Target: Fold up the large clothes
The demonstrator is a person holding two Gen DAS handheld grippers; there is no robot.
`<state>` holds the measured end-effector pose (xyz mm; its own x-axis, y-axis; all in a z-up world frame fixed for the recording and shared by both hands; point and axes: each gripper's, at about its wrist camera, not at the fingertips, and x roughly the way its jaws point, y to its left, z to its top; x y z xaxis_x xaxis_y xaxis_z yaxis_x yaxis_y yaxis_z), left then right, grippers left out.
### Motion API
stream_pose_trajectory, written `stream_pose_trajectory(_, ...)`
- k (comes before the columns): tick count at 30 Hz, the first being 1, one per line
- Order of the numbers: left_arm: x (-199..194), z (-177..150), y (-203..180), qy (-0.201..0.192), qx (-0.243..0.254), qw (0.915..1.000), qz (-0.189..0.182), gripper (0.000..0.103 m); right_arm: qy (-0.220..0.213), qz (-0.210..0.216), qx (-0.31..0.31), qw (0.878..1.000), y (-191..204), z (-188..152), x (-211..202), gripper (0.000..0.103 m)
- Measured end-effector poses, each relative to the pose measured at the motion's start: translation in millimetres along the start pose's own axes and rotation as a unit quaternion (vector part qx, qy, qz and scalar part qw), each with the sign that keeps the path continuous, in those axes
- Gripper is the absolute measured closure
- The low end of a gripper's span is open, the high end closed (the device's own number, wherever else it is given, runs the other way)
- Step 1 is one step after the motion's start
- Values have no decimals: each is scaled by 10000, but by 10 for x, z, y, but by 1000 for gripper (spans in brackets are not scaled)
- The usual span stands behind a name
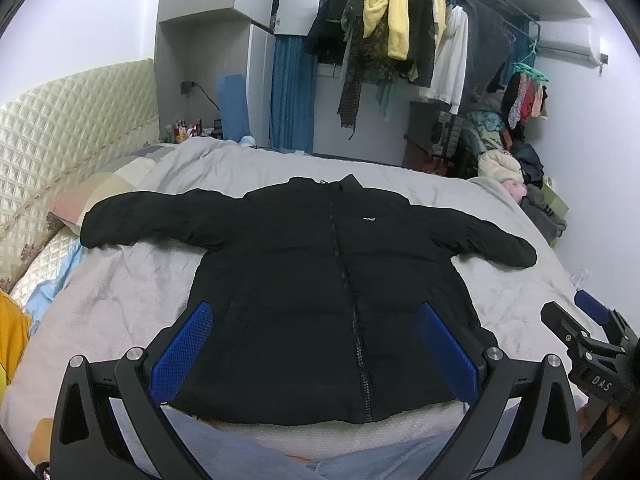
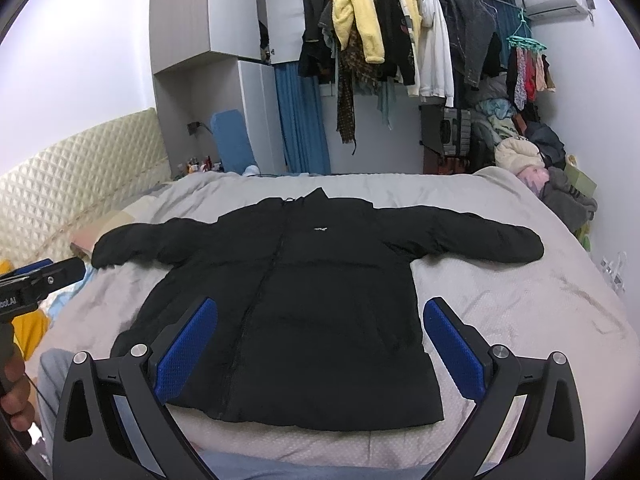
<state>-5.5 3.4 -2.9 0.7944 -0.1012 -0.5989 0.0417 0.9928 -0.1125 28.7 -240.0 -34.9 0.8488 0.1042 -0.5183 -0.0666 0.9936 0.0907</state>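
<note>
A black puffer jacket (image 1: 312,280) lies flat, front up and zipped, on a grey bed cover (image 1: 132,288), both sleeves spread out sideways. It also shows in the right wrist view (image 2: 304,300). My left gripper (image 1: 316,312) is open and empty, held above the jacket's lower half near the hem. My right gripper (image 2: 320,308) is open and empty too, above the hem. The right gripper shows at the right edge of the left wrist view (image 1: 588,320); the left gripper shows at the left edge of the right wrist view (image 2: 36,276).
A quilted headboard (image 1: 60,128) and pillows (image 1: 104,192) are on the left. A rail of hanging clothes (image 2: 392,36) stands beyond the bed. A pile of clothes (image 2: 532,160) sits at the far right. A yellow cloth (image 1: 12,336) lies at the left edge.
</note>
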Motion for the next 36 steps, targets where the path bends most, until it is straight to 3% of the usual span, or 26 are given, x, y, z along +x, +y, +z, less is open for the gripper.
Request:
stream_pose_trajectory(11, 53, -41, -77, 25, 93, 9999, 37, 0, -48, 301, 58, 9995, 23, -49, 4, 0)
stream_pose_trajectory(36, 34, -46, -49, -160, -71, 9996, 240, 0, -24, 318, -8, 9995, 77, -79, -44, 0)
